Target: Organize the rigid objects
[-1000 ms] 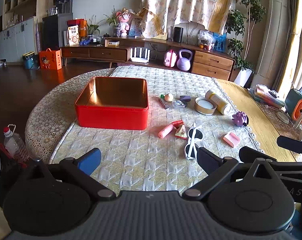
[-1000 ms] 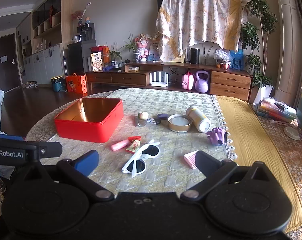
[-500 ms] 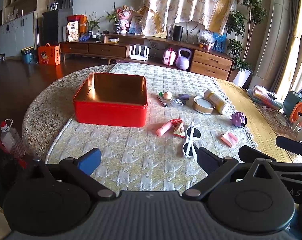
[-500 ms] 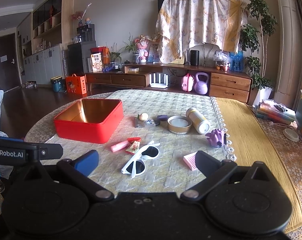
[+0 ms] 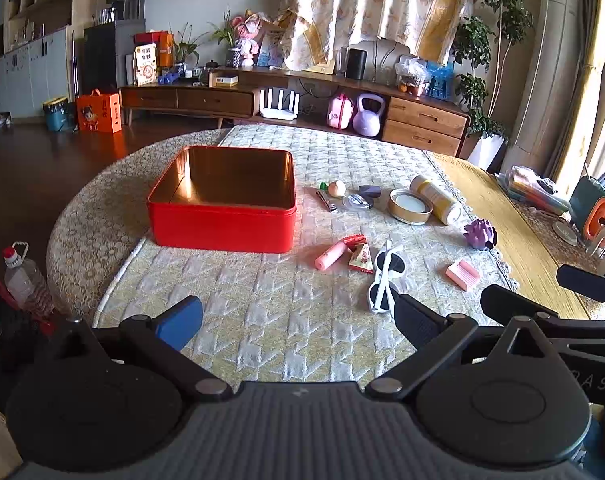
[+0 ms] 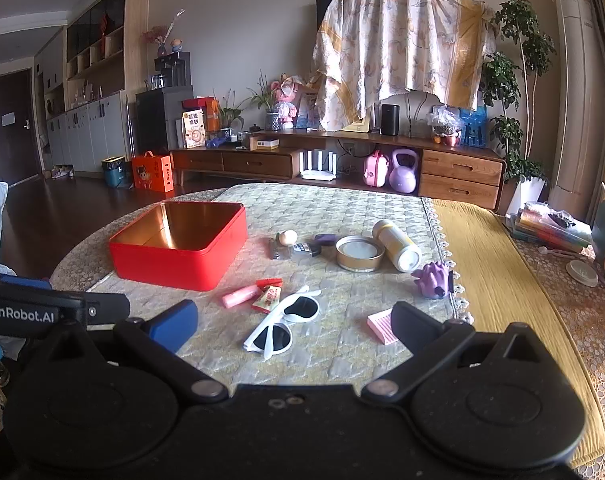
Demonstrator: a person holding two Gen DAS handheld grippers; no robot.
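Left wrist view alone shows a water bottle (image 5: 22, 280); both tools (image 5: 298, 320) (image 6: 292, 320) gape wide, empty.

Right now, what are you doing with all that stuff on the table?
Tidying up. A person holds the left gripper and the right gripper, both open and empty, above the table's near edge. The red tin is empty. The white sunglasses, pink tube and the other bits lie loose on the cloth.
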